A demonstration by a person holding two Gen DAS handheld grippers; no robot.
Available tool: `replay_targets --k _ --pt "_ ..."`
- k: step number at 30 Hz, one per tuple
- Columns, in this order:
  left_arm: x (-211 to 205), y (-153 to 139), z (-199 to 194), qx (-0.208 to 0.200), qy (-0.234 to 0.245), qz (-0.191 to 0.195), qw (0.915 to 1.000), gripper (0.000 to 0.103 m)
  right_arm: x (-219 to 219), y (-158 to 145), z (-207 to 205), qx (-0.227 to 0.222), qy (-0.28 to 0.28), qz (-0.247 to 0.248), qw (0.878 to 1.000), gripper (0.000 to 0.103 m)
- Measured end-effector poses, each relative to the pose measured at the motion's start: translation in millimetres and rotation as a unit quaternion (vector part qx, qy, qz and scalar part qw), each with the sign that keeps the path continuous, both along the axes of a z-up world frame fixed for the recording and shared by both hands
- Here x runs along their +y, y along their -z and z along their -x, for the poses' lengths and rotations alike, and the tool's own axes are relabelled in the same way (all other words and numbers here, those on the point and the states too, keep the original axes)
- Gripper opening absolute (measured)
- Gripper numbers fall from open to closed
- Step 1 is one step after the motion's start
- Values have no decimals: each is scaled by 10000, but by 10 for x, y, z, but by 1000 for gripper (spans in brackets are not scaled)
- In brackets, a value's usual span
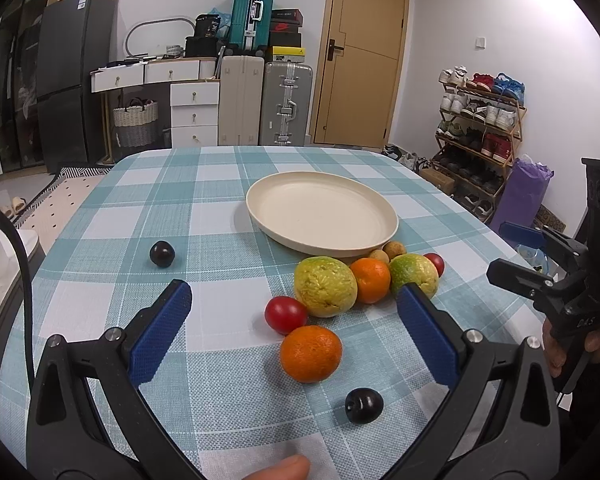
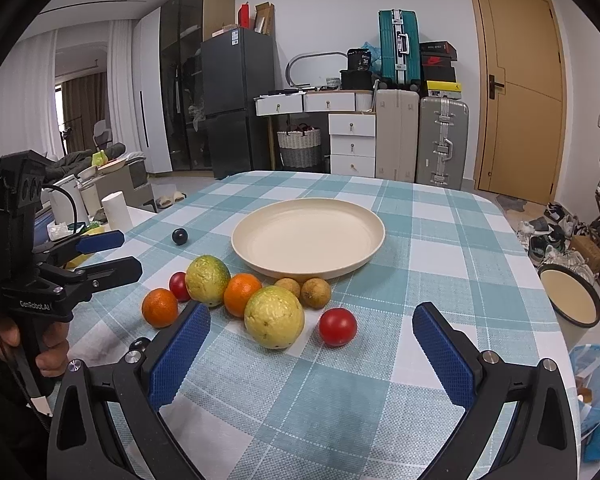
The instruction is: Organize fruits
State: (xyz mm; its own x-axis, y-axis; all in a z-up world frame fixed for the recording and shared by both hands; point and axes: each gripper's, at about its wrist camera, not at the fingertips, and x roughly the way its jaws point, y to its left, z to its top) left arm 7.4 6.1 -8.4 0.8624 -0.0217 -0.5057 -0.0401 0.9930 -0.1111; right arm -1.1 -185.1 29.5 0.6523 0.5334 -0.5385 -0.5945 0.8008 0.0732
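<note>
A cream plate [image 1: 260,216] [image 2: 364,216] sits empty mid-table on the checked cloth. In front of it cluster two yellow-green guavas [image 1: 326,286] [image 2: 274,316], two oranges [image 1: 311,354] [image 2: 242,294], two red tomatoes [image 1: 285,314] [image 2: 338,326] and two brown longans [image 2: 316,292]. One dark plum [image 1: 162,254] [image 2: 180,237] lies apart at the left, another [image 1: 364,405] near the front edge. My left gripper [image 1: 294,292] hovers open over the near orange and tomato. My right gripper [image 2: 311,312] is open around nothing, just short of the near guava and tomato.
The table's rounded edge drops away right and left. Beside the table on the right, a round bin [image 2: 570,300] and a shoe rack [image 1: 480,120] stand on the floor. Suitcases and drawers line the far wall. Hands hold both gripper handles.
</note>
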Motion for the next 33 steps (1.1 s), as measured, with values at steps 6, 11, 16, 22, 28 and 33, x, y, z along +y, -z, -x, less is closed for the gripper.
replay_targets --k 6,11,16,22,28,33 --pt "28 0 6 36 -54 43 10000 102 24 45 -73 196 -2 79 9998 103" --pt "79 11 -12 102 -75 164 9998 102 33 100 -158 398 143 190 9989 103" --pt "31 19 -91 252 -5 -23 9997 102 50 166 -261 863 -16 73 9962 103" --pt "-11 8 -215 371 136 -172 9991 102 131 187 -353 1027 -55 322 9942 102" --pt "49 39 -276 552 127 -212 9982 102 103 239 -482 1135 85 541 9920 92" --pt "68 80 -267 756 270 -206 9966 102 71 294 -533 1240 132 583 9905 86"
